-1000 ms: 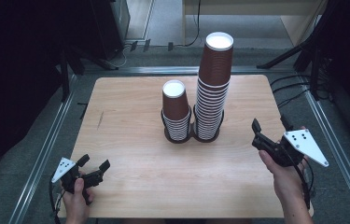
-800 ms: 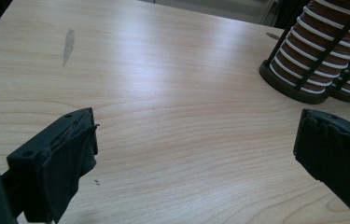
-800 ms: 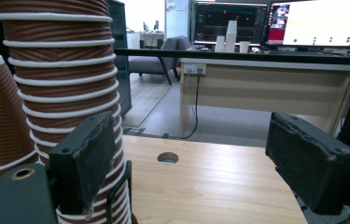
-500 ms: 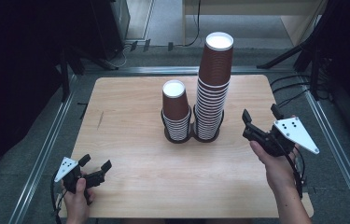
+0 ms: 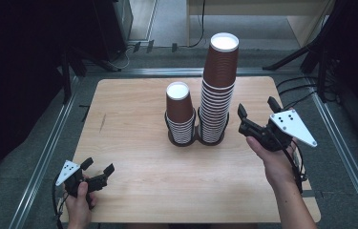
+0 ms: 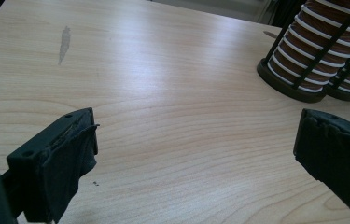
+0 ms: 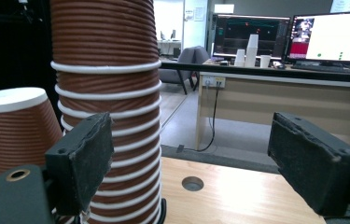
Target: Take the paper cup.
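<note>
cup stacks [image 5: 219, 90]: two standing, one tall, one short [image 5: 180, 112]
wire holders [image 5: 182, 141]: two sitting side by side
grippers: two showing, left [image 5: 98, 171], right [image 5: 257, 110]
table [image 5: 133, 114]: one

Your tall stack [image 5: 218, 90], centre of the frame, is ribbed brown with white rims, white on top; the short stack [image 5: 180, 112] left of it matches. Holder [image 6: 288, 87] is black wire. Surface [image 5: 138, 162] is pale wood grain with a grey smudge [image 6: 64, 43] upper left. Your jaws are black, grey plates on top.
</note>
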A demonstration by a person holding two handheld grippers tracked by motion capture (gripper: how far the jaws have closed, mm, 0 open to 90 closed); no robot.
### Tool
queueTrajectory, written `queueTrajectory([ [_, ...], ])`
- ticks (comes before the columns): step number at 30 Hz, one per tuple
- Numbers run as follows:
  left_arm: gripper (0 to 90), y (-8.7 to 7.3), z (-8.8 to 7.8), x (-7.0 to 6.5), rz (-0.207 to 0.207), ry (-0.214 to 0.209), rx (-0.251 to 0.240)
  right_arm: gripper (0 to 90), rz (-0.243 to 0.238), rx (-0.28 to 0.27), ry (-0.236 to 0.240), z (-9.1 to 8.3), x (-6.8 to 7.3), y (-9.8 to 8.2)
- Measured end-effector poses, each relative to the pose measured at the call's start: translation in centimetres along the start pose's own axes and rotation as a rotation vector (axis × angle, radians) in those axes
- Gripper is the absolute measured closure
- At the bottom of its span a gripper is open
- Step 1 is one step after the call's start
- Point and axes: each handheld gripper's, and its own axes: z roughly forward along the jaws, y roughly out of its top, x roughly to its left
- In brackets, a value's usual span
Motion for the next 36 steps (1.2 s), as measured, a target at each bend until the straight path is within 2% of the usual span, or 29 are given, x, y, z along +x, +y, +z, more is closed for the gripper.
queueTrajectory([
  [16,0.0,0.0,0.0,0.0,-0.002,0.001,-0.009,14.4,-0.008,-0.029,0.022,1.9,1.4,1.9],
  [22,0.0,0.0,0.0,0.0,-0.003,0.001,-0.011,14.4,-0.013,-0.028,0.043,3.1,2.5,2.6],
  [36,0.0,0.0,0.0,0.0,-0.005,-0.004,-0.011,11.4,0.008,-0.037,0.037,5.0,3.7,4.3],
])
